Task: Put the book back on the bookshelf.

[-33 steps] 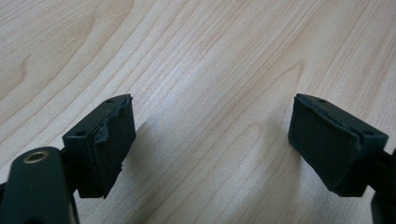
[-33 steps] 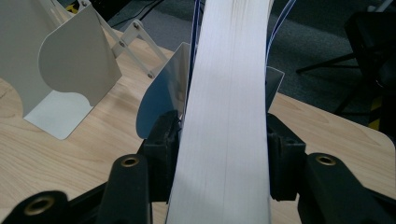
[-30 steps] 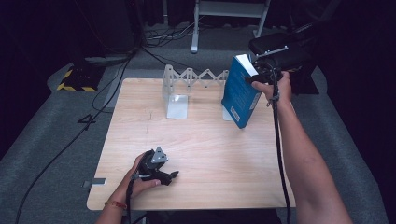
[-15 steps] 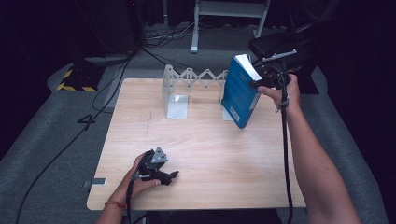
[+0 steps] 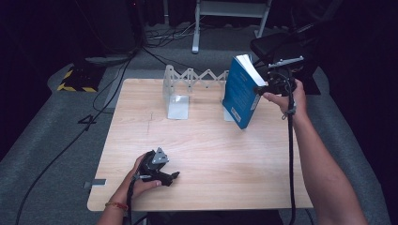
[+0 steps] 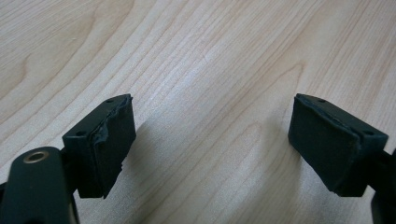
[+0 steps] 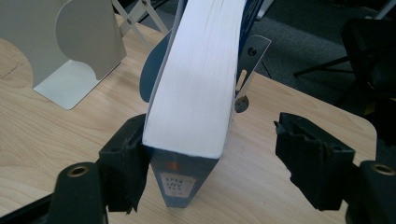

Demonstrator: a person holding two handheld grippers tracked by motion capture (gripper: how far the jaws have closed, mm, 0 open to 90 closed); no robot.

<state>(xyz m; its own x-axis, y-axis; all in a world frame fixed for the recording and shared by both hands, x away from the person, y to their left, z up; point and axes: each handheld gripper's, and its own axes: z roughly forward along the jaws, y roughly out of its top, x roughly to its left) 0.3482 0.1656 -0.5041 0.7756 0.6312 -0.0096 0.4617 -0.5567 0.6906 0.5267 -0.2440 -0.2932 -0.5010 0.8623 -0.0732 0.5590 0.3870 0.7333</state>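
Apparently the book point(image 5: 240, 91) is leaning at the rack's point(image 5: 195, 77) end, unshelved; both grippers, right point(image 7: 212, 158) and left point(image 6: 212, 140), are gaping, pinching nothing.

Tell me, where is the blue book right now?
In the high view the blue book stands tilted at the far right of the table, beside the zigzag metal book rack. The right gripper is at its page side, jaws open.

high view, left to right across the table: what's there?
Left claw → grey bookend → blue book → right claw
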